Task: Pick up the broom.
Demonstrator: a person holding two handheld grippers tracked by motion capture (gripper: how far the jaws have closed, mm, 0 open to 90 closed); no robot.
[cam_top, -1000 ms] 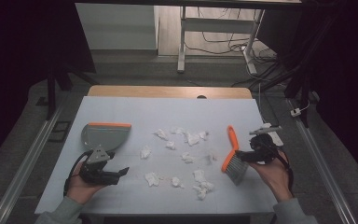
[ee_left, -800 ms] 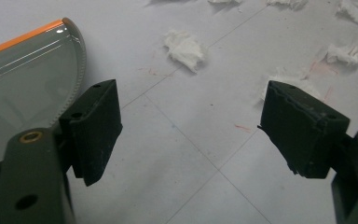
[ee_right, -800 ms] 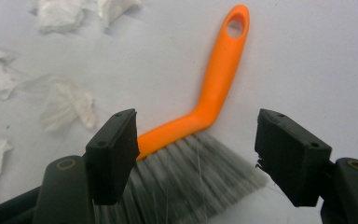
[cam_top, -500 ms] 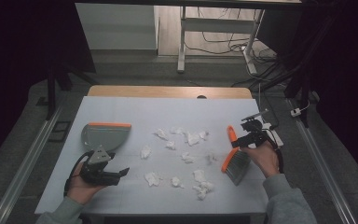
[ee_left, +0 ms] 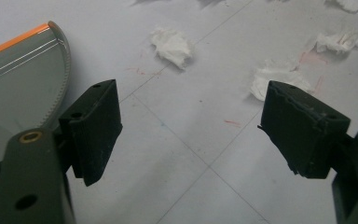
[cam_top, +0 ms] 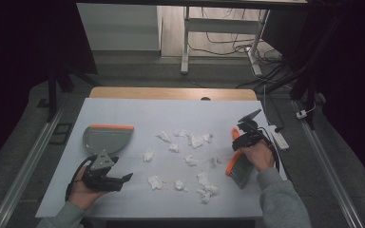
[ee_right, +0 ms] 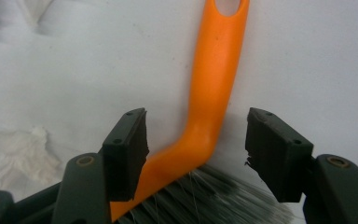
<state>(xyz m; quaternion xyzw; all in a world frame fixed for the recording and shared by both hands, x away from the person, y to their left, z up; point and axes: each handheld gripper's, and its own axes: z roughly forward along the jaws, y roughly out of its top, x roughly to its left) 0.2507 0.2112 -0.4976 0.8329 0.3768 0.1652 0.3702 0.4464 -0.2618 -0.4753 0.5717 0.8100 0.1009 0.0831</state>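
The brush (cam_top: 238,164) is found near the table's (cam_top: 123,107) three-o'clock edge, its orange handle (ee_right: 212,88) straddled by the closing, not yet pressing right gripper (ee_right: 196,140). The left gripper (ee_left: 189,128) is held open, dustpan (cam_top: 105,138) at twelve.

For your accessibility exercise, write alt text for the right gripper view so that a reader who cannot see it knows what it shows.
An orange brush handle lies on the white table between the right gripper's two black jaws, which have just been closing and do not yet press on it. Grey bristles spread below the handle's bend, and crumpled white tissue lies at the left.
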